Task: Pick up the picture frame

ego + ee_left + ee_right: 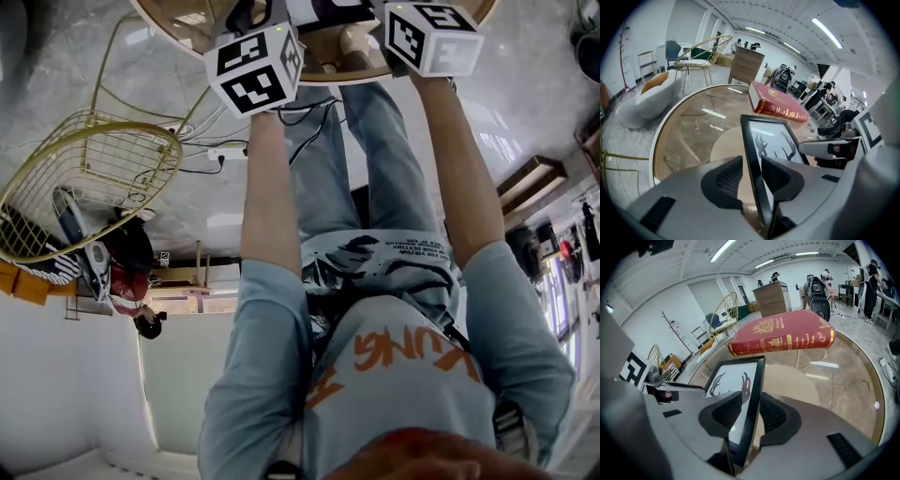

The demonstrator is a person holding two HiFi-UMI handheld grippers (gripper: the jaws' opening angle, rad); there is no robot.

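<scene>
The picture frame [776, 140], black-edged with an antler print, stands on edge over a pale round mat [726, 147] on the glass table [684, 136]. Its left side rail runs between the jaws of my left gripper [751, 176], which are open with a thin gap at each pad. In the right gripper view the frame [729, 378] has its right rail between the jaws of my right gripper [751, 413], also open, not pressing. A red book [783, 336] hangs just behind the frame. The head view shows only both marker cubes [255, 67] above my arms.
Beside the table stand a gold wire chair [701, 51] and a grey sofa [642, 101]. A wooden cabinet [774, 298] and several people are at the back of the room. The table's rim [876, 394] curves close on the right.
</scene>
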